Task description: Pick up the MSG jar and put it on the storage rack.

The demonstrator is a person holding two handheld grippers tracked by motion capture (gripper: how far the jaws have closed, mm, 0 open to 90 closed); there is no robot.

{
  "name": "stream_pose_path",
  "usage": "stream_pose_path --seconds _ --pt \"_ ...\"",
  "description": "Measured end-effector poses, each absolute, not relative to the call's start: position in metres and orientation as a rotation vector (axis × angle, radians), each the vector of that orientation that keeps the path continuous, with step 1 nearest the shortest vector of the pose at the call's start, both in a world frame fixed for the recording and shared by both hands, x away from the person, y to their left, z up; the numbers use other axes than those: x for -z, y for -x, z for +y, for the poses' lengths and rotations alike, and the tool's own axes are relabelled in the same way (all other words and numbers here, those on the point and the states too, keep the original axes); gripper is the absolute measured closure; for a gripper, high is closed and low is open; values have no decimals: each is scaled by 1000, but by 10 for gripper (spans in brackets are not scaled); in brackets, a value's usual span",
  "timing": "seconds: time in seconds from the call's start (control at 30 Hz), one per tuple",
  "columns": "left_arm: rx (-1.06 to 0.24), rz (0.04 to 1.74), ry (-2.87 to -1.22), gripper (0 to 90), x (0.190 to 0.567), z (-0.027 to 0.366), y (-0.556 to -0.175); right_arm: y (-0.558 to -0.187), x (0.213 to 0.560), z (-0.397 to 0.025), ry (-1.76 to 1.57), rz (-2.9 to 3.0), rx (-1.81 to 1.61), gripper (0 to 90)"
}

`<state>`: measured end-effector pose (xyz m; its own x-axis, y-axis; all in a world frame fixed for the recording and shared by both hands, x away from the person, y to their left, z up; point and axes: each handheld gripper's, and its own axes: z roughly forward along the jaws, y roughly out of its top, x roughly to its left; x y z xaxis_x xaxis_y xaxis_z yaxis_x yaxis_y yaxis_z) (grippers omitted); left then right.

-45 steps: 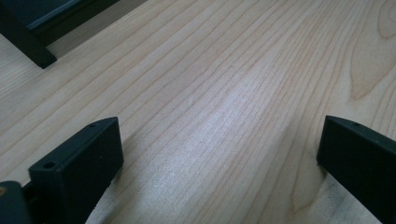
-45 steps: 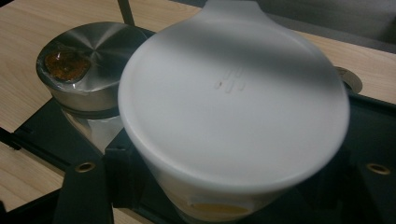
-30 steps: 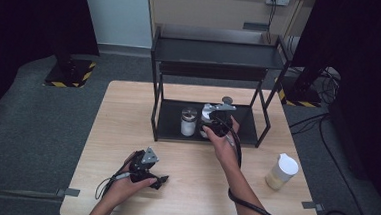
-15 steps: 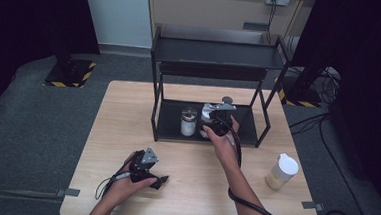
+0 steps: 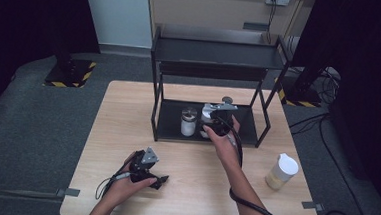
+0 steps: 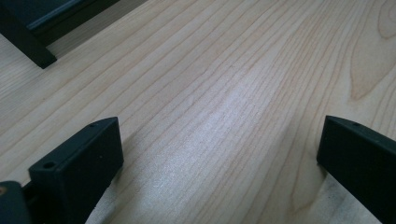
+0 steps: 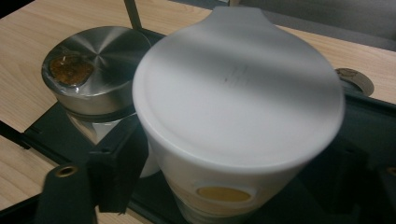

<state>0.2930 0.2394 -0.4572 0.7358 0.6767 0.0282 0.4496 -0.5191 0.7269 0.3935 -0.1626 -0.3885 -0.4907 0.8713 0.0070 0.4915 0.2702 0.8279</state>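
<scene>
Pale wooden counter (image 5: 127, 118) carries a black rack (image 5: 212, 53) where the right claw (image 7: 224, 186) grips a white-lidded cup (image 7: 238, 112) on the bottom shelf beside a steel-lidded jar (image 7: 93, 65), apparently not yet released, while the left claw (image 6: 219, 154) rests wide and empty.

White lidded container (image 7: 238, 116), upright, on black rack's bottom shelf (image 5: 247, 128)

No visible shift: right tongs (image 5: 209, 119) and white container (image 7: 238, 116) as before.
</scene>
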Motion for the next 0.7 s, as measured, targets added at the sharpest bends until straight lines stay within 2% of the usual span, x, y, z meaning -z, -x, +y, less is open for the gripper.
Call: stream_pose_path --seconds 0.27,0.7 --pt "-401 845 -2206 0 457 239 -293 -389 388 -164 -1225 2099 -1117 87" --pt "-401 845 -2206 0 457 239 -293 -383 390 -176 -1216 2110 -1151 33"
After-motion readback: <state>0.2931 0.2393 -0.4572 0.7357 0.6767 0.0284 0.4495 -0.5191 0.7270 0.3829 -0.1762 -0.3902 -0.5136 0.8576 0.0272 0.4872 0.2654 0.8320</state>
